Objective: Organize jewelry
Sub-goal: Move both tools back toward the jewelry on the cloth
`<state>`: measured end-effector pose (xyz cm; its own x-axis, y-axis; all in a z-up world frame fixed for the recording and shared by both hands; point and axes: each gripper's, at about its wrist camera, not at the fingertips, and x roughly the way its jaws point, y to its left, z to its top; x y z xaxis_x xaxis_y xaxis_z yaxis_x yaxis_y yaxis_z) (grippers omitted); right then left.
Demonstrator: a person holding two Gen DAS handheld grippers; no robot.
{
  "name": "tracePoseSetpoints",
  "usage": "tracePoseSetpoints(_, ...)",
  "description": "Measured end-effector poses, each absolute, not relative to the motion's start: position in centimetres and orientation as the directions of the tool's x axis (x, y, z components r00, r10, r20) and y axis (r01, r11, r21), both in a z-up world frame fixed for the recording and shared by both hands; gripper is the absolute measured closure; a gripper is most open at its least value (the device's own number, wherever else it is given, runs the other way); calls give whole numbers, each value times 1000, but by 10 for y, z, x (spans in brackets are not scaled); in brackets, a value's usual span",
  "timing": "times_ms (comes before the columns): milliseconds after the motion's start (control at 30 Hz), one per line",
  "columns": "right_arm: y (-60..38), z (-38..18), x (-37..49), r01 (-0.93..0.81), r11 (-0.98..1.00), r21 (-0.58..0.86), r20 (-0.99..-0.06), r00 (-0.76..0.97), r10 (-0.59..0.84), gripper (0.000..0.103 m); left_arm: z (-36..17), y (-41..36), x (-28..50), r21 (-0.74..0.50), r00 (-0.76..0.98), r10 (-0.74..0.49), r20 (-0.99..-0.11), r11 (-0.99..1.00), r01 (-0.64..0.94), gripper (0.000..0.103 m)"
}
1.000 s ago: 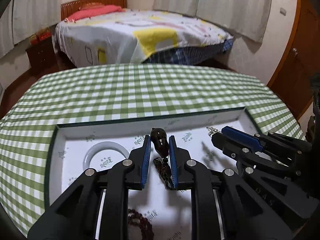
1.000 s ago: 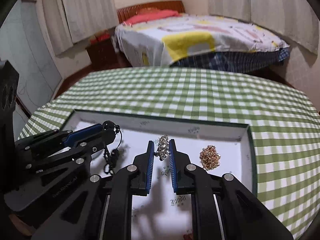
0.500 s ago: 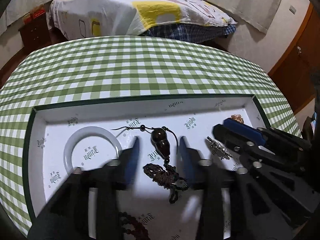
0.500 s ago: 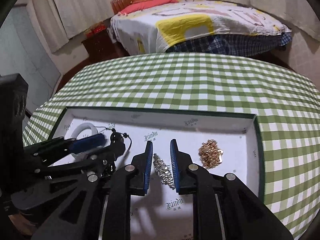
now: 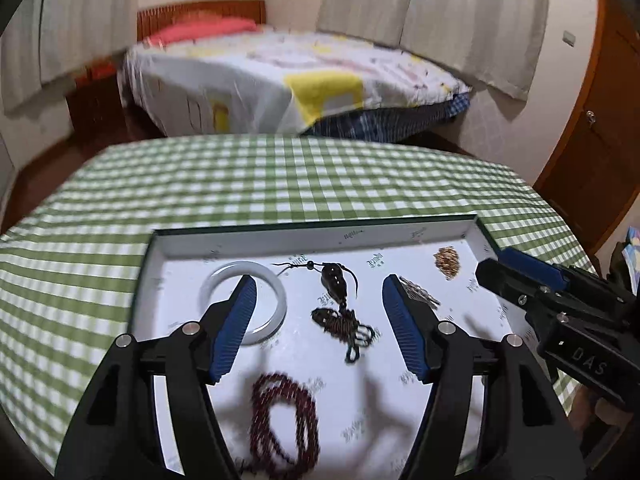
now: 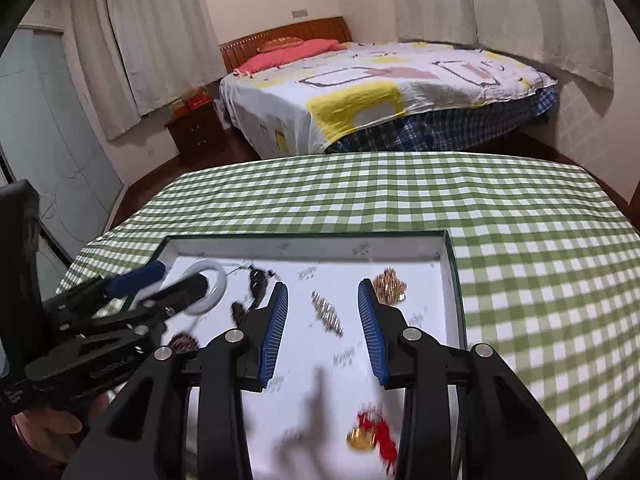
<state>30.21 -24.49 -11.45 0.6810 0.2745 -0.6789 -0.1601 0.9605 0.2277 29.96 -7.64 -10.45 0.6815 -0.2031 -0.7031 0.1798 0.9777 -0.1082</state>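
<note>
"DAS" in pale letters on the black body of the right gripper (image 5: pixel 520 276)

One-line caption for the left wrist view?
Left gripper opening above dark pendant lying in white tray with bangle and beads.

On my desk (image 5: pixel 280 176) sits the shallow white-lined tray (image 5: pixel 304 236). Inside it, left of the dark gourd-shaped pendant (image 5: pixel 334 276), lies the pale round bangle (image 5: pixel 280 292); right of the pendant lies the silvery brooch (image 6: pixel 327 314), then the heap of gold chain (image 5: pixel 447 262); nearer me lies the dark red bead string (image 5: pixel 284 420).
</note>
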Motion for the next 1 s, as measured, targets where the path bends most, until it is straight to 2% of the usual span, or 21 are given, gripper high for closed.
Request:
tracePoseSetpoints(367,-240,-112,229,-138,970,203,-669,703,240,66,-79,-63,215,-73,767,-169,-619,985,159,36)
tracePoseSetpoints(1000,-230,-151,145,-146,974,174,-706,671,227,66,-112,-41,134,-48,740,-104,-664,994,97,36)
